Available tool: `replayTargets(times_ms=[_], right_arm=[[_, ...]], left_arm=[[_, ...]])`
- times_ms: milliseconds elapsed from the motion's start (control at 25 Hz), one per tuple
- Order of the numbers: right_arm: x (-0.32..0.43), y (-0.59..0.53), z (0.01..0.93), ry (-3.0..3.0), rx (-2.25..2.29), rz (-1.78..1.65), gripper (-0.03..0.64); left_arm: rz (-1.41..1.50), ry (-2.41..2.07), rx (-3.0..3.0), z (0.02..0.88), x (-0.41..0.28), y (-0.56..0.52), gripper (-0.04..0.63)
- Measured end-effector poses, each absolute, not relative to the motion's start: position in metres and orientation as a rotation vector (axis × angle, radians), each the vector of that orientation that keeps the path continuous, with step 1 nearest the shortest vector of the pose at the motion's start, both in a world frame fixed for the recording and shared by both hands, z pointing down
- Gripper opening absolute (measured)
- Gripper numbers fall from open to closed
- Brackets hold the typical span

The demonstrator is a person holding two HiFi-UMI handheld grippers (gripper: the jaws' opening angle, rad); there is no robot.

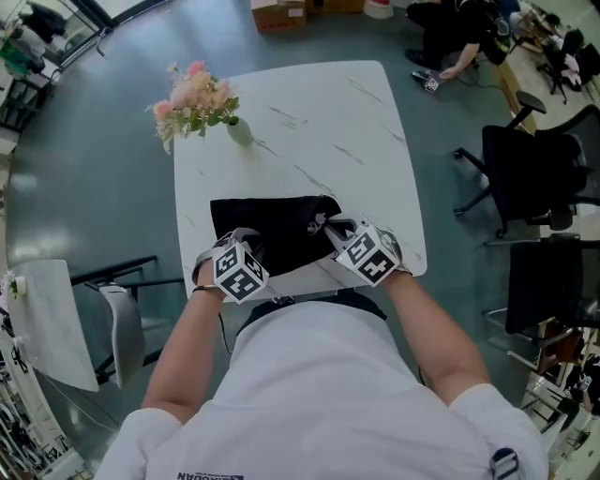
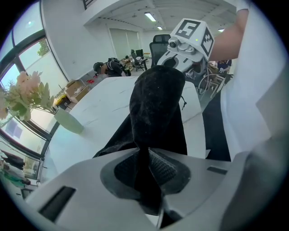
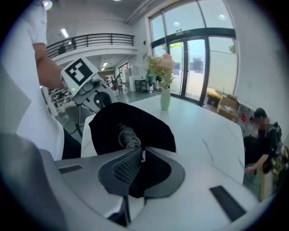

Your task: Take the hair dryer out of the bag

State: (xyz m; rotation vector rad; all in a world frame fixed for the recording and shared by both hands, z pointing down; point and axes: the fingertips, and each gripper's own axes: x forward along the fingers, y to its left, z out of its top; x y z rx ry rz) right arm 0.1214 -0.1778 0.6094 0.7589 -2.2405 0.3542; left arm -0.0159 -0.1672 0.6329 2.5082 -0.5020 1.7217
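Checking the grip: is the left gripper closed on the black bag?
Yes, the left gripper pinches a fold of the black bag.

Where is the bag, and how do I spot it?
Look at the white table in the middle of the room. At its near edge, right in front of the person, lies the black bag, pinched by the left claw and the right claw. It is the only dark, floppy thing there; the vase of pink flowers stands at the far corner.

The white veined tabletop (image 1: pixel 356 141) bears a pale green vase (image 1: pixel 238 131) of pink flowers (image 1: pixel 192 101) near its far left corner. Black office chairs (image 1: pixel 525 178) stand right of it, a grey chair (image 1: pixel 122 319) left, and possibly a cardboard box (image 1: pixel 278 14) beyond.
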Motion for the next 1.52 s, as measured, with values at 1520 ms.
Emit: replayTargets(times_ms=[1520], right_arm=[[0.067, -0.173, 0.684, -1.987, 0.238, -0.117, 0.194]], left_arm=[[0.477, -1.12, 1.69, 0.658, -0.161, -0.221, 0.169]])
